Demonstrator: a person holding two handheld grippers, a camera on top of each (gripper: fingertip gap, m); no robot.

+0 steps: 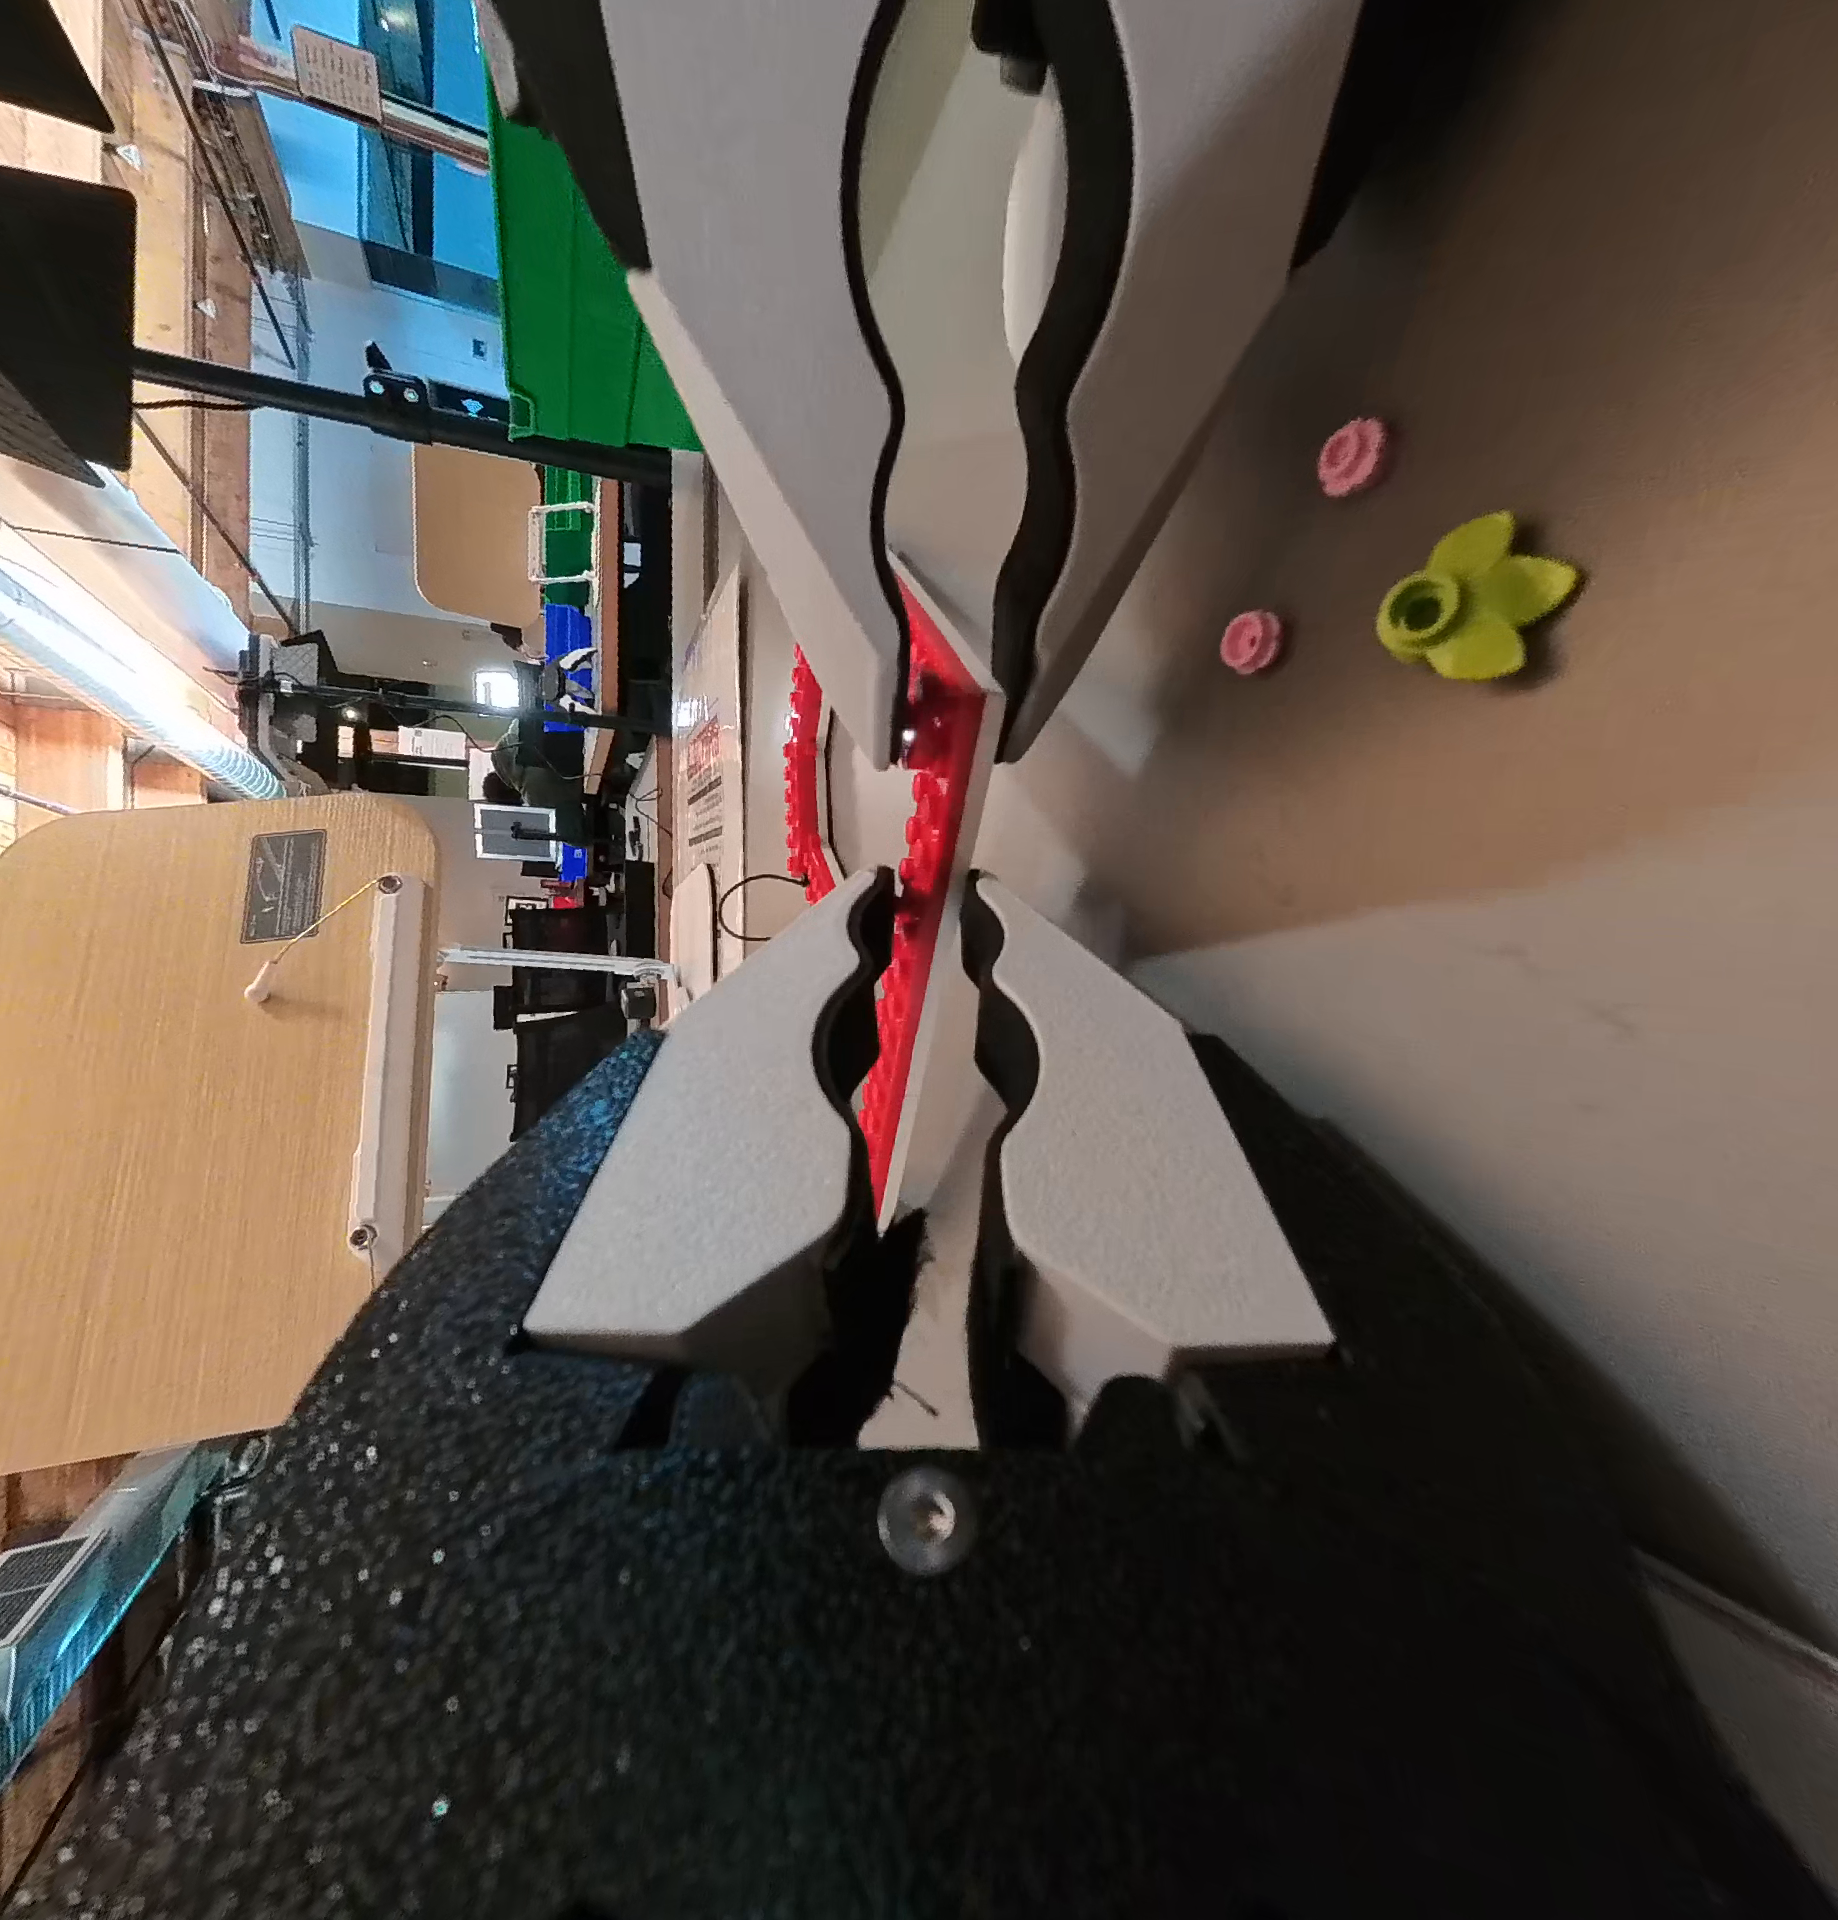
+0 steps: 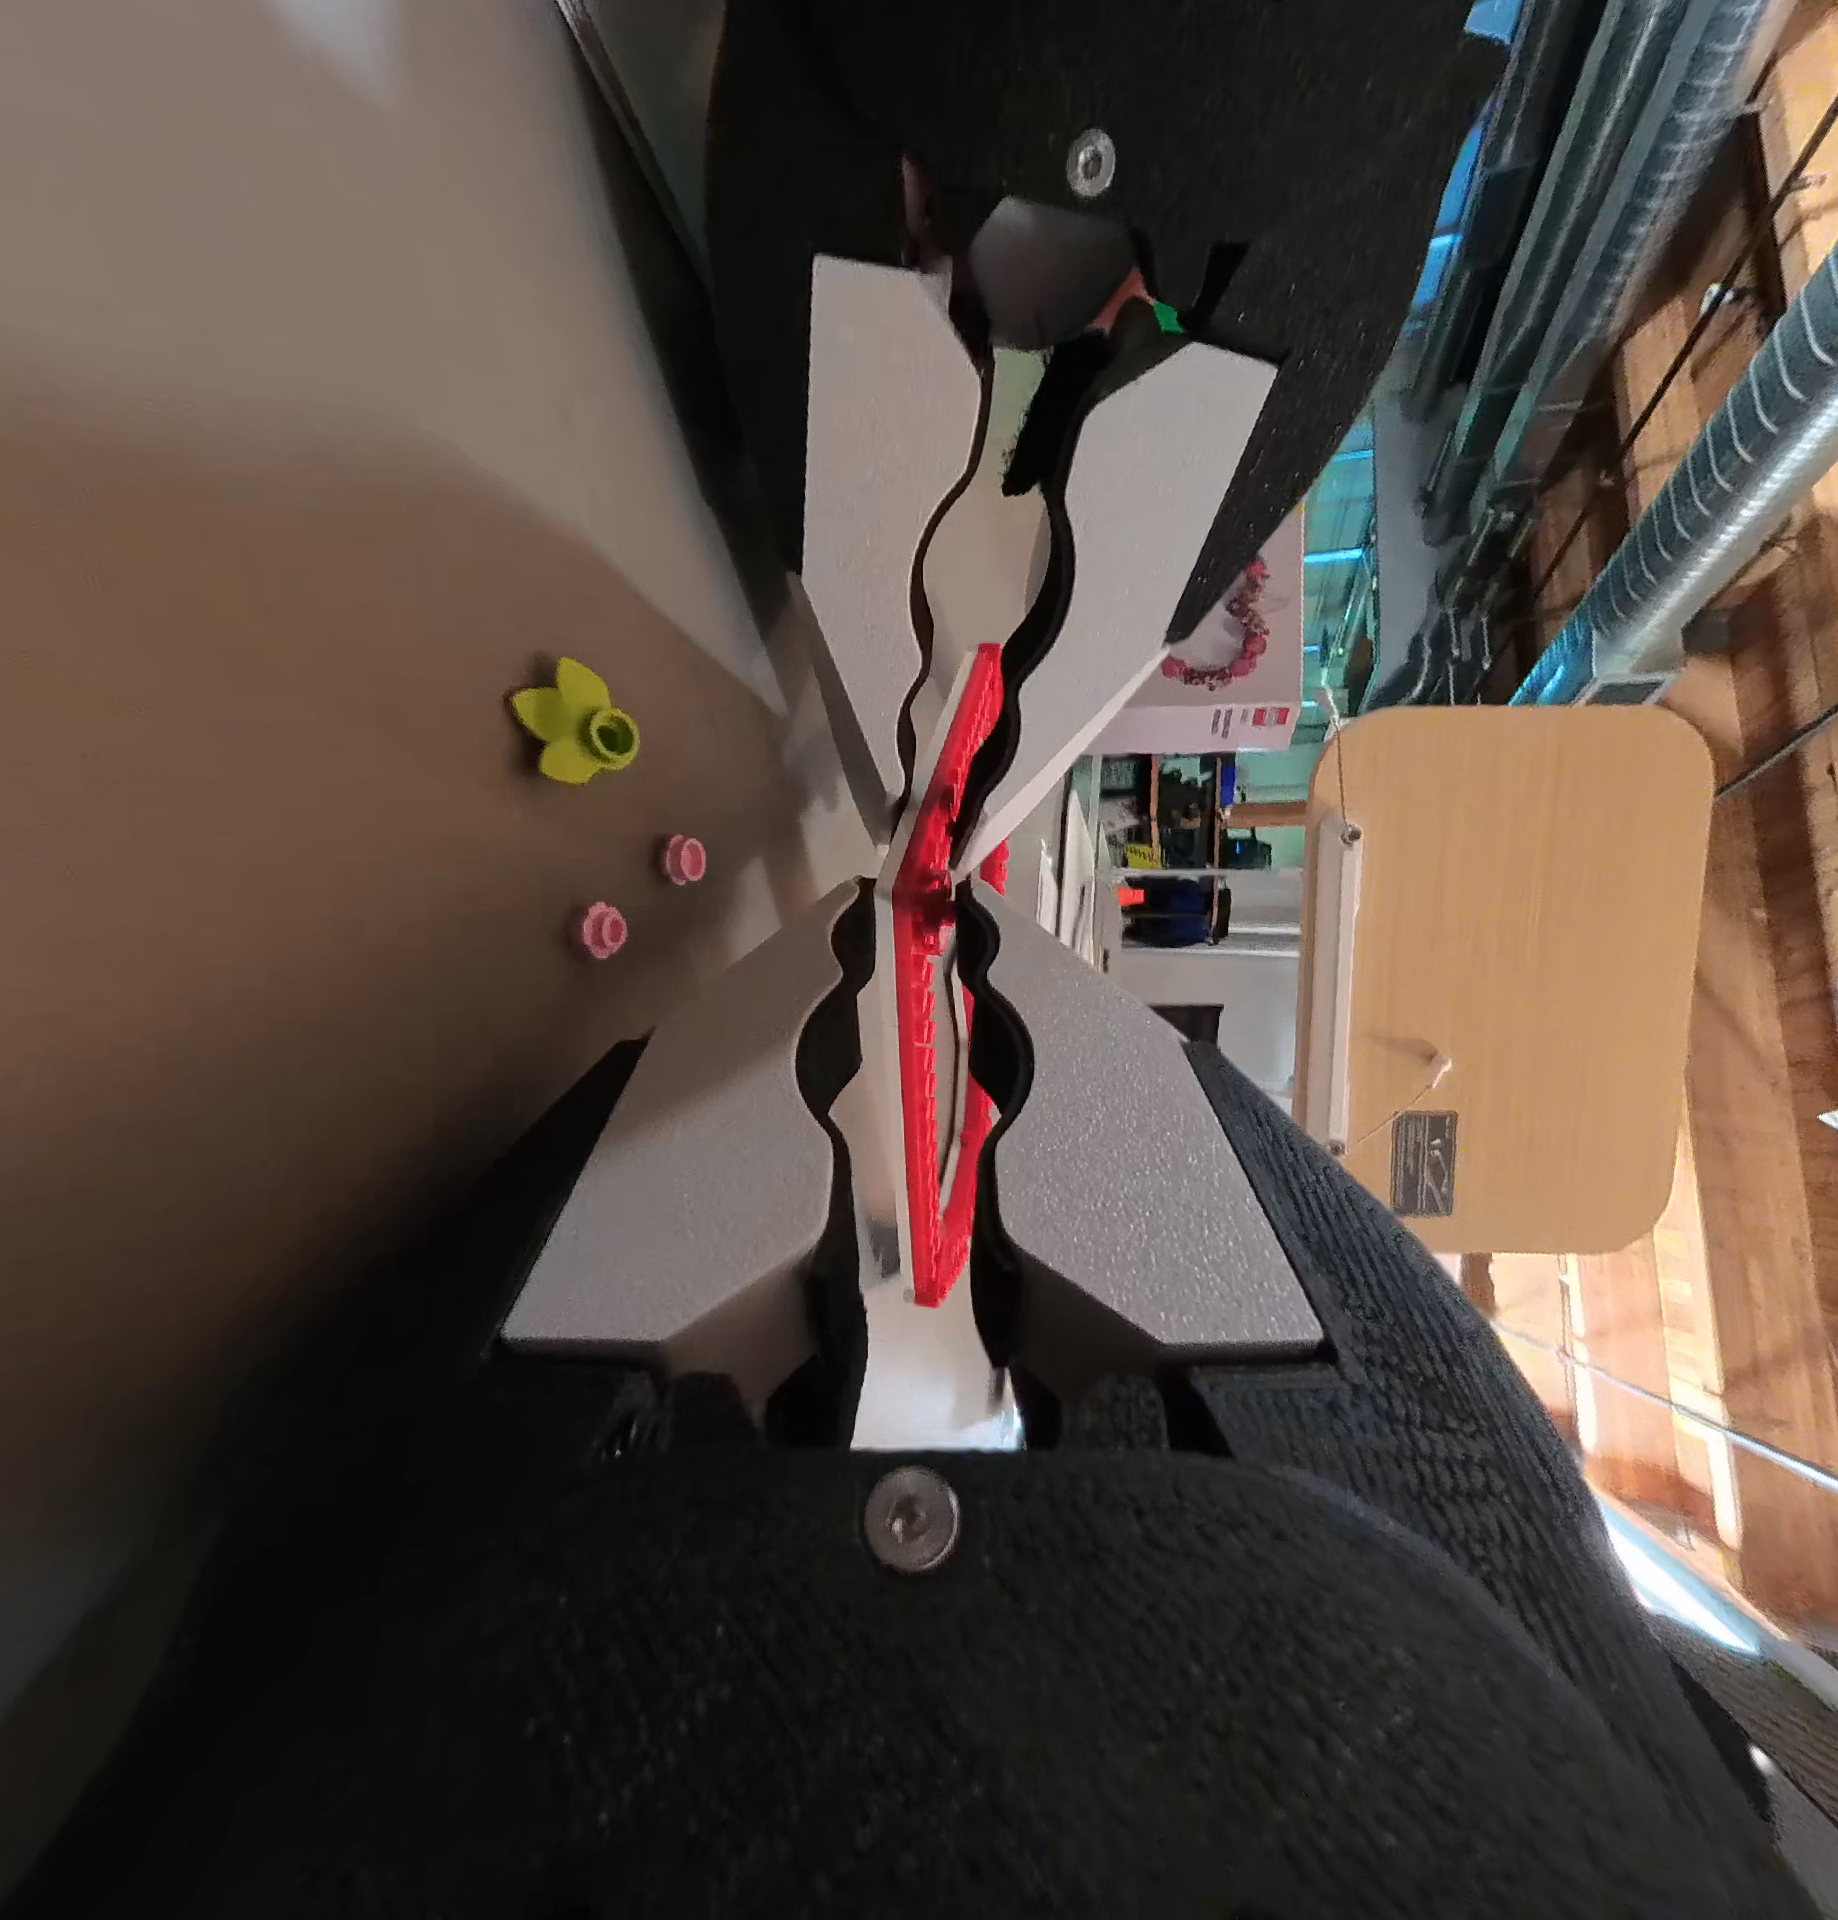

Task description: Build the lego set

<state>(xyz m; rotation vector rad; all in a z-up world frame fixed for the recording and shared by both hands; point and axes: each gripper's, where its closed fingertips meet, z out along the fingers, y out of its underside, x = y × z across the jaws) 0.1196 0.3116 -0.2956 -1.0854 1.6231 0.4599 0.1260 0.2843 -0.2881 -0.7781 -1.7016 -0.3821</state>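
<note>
A red studded lego plate [image 1: 910,1039] with a thin white layer on its back is held edge-on above the table, between both grippers. My left gripper [image 1: 930,883] is shut on one end of it. My right gripper [image 1: 951,727] faces it from the opposite side and pinches the other end. In the right wrist view the red plate [image 2: 920,1091] runs between my right gripper [image 2: 920,899] fingers, with the left gripper [image 2: 925,831] tip to tip against it. A curved red studded part [image 1: 806,769] shows behind the fingers.
On the pale table [image 1: 1517,935] lie a lime green flower piece [image 1: 1466,603] and two pink round studs [image 1: 1356,457] [image 1: 1250,639]. They also show in the right wrist view: flower piece [image 2: 577,722], studs [image 2: 683,858] [image 2: 601,928]. A white box [image 2: 1237,665] stands beyond. The tips of both grippers are at nearly the same place.
</note>
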